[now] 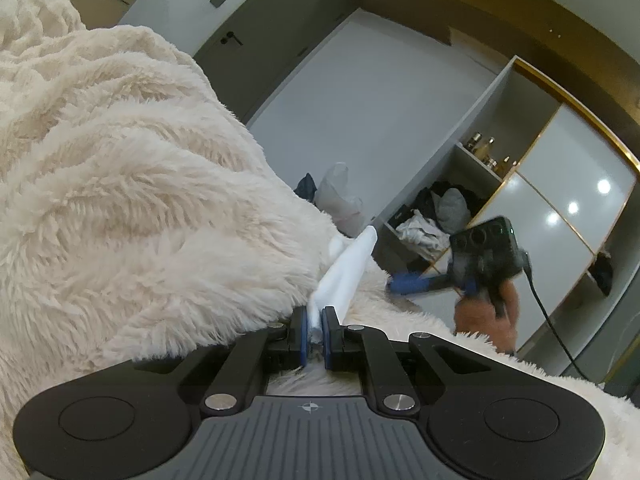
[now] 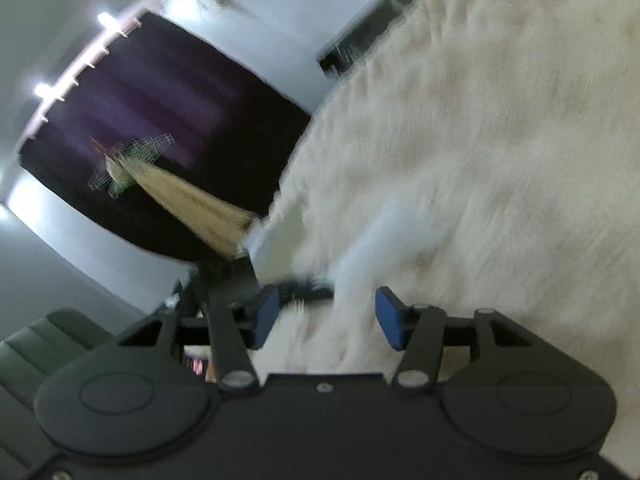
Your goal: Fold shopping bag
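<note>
white thin bag (image 1: 347,270), bunched into a creased strip, clamped in left gripper (image 1: 315,330), lying over shaggy cream blanket (image 1: 140,184). right gripper (image 2: 327,316) jaws apart, blue pads (image 2: 390,318) clear of blurred white cloth between them.

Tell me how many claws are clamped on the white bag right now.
1. The left claw pinches the white bag over the fluffy blanket. The right claw is open, gripping nothing.
</note>
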Demonstrator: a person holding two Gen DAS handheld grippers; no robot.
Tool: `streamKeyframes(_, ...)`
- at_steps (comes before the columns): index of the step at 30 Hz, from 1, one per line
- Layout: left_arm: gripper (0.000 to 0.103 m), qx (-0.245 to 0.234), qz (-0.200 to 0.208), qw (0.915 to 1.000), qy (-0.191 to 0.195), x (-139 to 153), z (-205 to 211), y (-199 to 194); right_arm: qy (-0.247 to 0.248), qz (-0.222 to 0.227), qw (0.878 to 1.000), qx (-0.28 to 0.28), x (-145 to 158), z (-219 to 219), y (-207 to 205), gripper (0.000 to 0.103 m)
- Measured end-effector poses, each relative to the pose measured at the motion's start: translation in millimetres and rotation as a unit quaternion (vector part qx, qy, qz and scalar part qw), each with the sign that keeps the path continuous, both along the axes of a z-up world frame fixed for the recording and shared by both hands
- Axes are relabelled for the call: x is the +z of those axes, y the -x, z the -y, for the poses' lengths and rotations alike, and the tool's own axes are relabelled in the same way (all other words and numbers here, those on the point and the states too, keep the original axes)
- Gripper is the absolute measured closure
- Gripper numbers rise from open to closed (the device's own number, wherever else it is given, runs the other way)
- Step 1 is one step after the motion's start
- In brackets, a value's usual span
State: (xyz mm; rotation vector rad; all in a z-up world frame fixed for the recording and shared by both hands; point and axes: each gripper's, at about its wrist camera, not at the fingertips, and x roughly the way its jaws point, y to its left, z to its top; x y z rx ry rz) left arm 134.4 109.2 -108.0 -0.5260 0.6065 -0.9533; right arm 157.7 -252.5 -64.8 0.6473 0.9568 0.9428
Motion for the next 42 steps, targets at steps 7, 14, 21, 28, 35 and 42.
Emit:
streamKeyframes(7, 0.094, -0.002, -0.007, 0.9999, 0.010, -3, -2, -4, -0.035, -0.033, 0.992, -0.118, -26, -28, -19, 0.052)
streamKeyframes(14, 0.094, 0.000, -0.010, 0.9996, 0.027, -5, -1, -5, -0.083, -0.011, 0.979, -0.183, -47, -27, -6, 0.085)
streamKeyframes(21, 0.094, -0.001, -0.017, 0.9990, 0.041, -11, -7, -11, -0.093, 0.012, 0.978, -0.187, -49, -32, -14, 0.081)
streamKeyframes(28, 0.093, -0.011, -0.019, 0.9959, 0.088, -13, -16, -14, -0.128, 0.063, 0.971, -0.192, -38, -22, -6, 0.090)
streamKeyframes(35, 0.087, 0.012, 0.072, 0.9891, 0.128, 32, -41, 15, -0.224, 0.200, 0.925, -0.235, 14, 19, 21, 0.090)
streamKeyframes(42, 0.003, 0.013, 0.205, 0.9679, 0.144, 69, -16, 63, -0.274, 0.284, 0.900, -0.185, 49, 27, 51, 0.090)
